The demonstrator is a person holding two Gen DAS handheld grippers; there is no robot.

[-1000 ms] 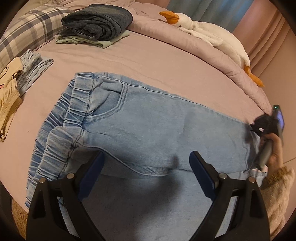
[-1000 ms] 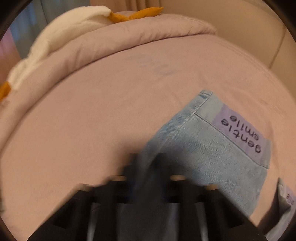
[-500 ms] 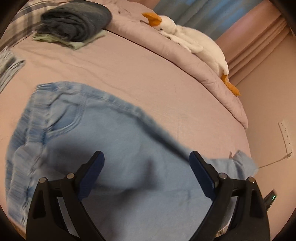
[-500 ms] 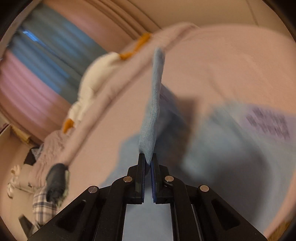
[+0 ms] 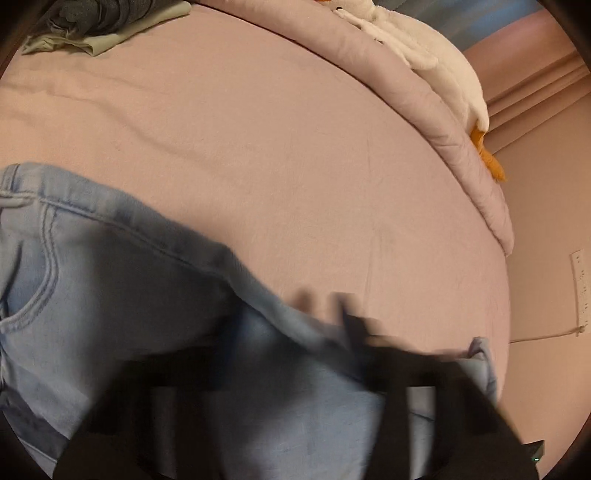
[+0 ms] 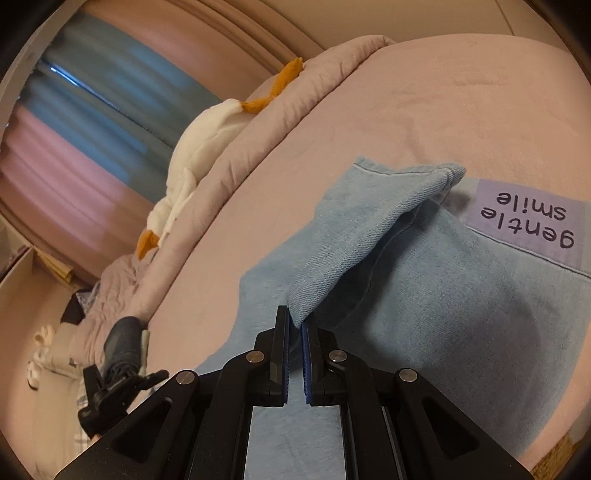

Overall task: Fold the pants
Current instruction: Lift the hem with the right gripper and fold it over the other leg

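Light blue jeans (image 5: 110, 295) lie flat on the pink bed sheet (image 5: 258, 147). My left gripper (image 5: 325, 306) is a dark blur over the far edge of a leg. Its jaws are closing, and the blur hides whether denim sits between them. In the right wrist view my right gripper (image 6: 295, 325) is shut on the jeans' leg end (image 6: 369, 229). That end hangs raised and doubled back above the rest of the jeans (image 6: 461, 332). A lilac patch (image 6: 524, 221) reading "gentle smile" shows on the denim beyond.
A rolled pink duvet (image 5: 406, 92) with a white plush goose (image 5: 424, 48) on it runs along the bed's far side. A folded dark garment on a green one (image 5: 103, 18) sits at the far left corner. A wall socket with a cable (image 5: 580, 288) is right of the bed.
The left gripper slid right along the jeans toward the leg, and its wide jaws drew together. The right gripper lifted the leg end off the sheet, swung round with it, then held still.
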